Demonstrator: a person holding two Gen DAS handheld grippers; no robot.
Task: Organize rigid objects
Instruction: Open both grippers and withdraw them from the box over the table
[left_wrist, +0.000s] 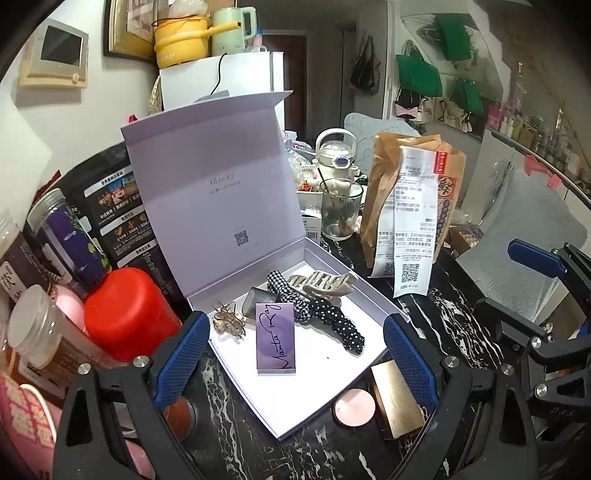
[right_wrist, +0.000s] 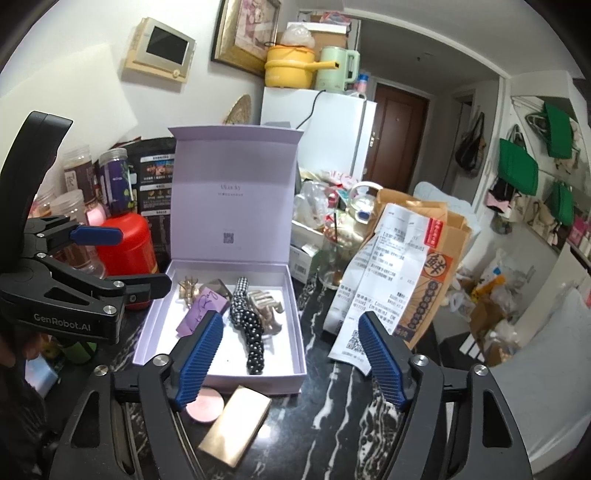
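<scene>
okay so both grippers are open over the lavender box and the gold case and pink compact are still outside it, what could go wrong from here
1. The gold case and pink compact touch, so gripping one will probably shove the other.
2. The box is crowded at the back with clips, a scrunchie and a purple card; a drop there might land on them.
3. The upright lid and the paper bag stand close; a wide swing by the right gripper or left gripper may knock them.

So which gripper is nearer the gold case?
Right. The gold case lies just under the right gripper, by its left finger; the left gripper hangs over the box, case beside its right finger.
</scene>
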